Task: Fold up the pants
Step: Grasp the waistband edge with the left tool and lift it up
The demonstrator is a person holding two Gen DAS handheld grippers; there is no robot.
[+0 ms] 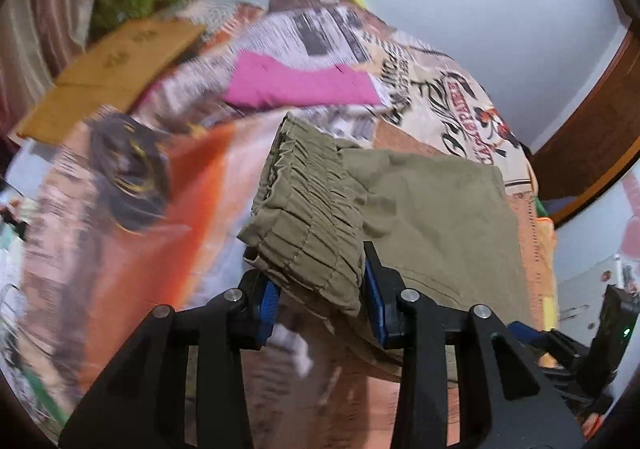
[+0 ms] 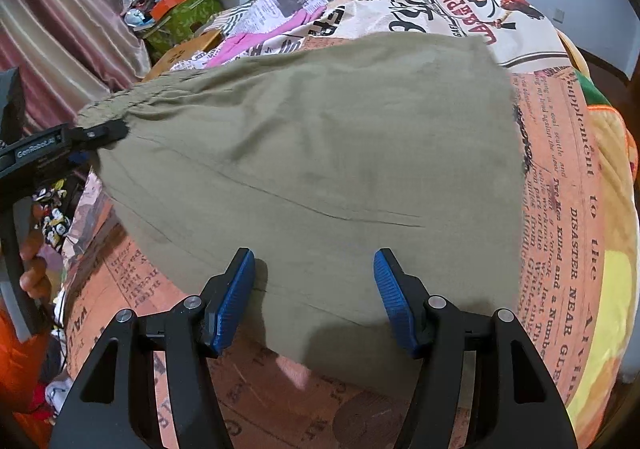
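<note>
Left wrist view: left gripper (image 1: 320, 285) clamps the pants (image 1: 420, 201) waistband at 6 o'clock, above the bed (image 1: 200, 169). Right gripper (image 2: 314, 297) hovers parted, empty. A shallow bite could slip, dropping the fold.

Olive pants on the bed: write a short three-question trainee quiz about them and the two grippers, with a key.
1. True or false: the left gripper is clamped on the gathered waistband of the olive pants.
2. Which best describes the right gripper?
A. Shut on a pant hem
B. Open, its fingers over the near edge of the pants
C. Holding the pink garment
3. Fill in: behind the pants, on the printed bedspread, lies a ____ garment.

Key: 1 true; 2 B; 3 pink.
</note>
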